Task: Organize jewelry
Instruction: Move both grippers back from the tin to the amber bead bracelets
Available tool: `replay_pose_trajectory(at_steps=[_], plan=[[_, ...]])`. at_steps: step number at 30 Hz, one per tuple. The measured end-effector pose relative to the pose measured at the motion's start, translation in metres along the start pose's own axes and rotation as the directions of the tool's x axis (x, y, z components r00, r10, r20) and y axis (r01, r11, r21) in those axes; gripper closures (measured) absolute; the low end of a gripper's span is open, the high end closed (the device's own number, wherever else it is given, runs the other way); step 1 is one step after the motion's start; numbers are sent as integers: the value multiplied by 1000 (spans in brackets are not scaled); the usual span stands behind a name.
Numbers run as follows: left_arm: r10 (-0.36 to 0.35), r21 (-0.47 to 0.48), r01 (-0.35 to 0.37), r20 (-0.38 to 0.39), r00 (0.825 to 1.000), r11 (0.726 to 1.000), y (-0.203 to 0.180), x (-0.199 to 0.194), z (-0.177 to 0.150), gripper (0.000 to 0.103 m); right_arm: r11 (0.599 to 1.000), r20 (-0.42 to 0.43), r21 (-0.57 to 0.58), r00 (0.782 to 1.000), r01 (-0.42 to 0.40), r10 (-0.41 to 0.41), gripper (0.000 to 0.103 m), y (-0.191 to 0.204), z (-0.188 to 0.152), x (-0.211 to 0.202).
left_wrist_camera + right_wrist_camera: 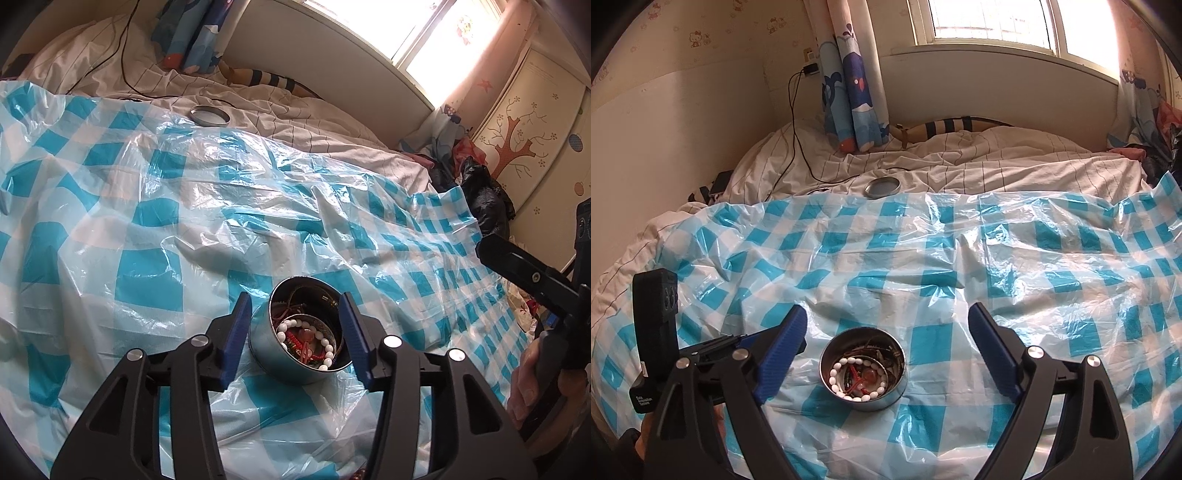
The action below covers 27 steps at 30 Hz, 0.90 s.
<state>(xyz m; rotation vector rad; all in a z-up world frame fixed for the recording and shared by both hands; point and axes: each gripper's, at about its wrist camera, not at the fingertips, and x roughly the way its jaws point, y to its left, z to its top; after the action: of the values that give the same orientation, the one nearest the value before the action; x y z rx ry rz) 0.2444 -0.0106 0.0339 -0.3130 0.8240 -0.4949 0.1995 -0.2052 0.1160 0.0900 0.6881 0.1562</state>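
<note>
Blue checked plastic sheet (923, 258) spread over bed, round tin (299, 332) of beads set on it, tin framed by half-open left gripper (295, 336) untouched, right gripper (886, 347) held wide above, lid (882, 187) left far back.

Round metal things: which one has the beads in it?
The open tin on the checked plastic sheet, nearest both hand-held grippers. The lid lies far off on the white bedding, holding nothing.

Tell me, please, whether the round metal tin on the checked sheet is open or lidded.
Open: the tin has no lid on, its white bead bracelet shows inside, and the lid lies apart on the bedding.
</note>
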Motion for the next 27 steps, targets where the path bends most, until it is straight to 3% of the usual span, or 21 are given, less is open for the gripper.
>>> replay_pose_trajectory(at_steps=[15, 27], plan=[[37, 44, -37, -3, 999, 998, -15, -8, -15, 42, 994, 30, -59, 995, 92, -90, 16, 5, -6, -13], [84, 106, -82, -13, 996, 991, -32, -26, -51, 36, 992, 23, -37, 992, 124, -123, 15, -5, -23, -24]])
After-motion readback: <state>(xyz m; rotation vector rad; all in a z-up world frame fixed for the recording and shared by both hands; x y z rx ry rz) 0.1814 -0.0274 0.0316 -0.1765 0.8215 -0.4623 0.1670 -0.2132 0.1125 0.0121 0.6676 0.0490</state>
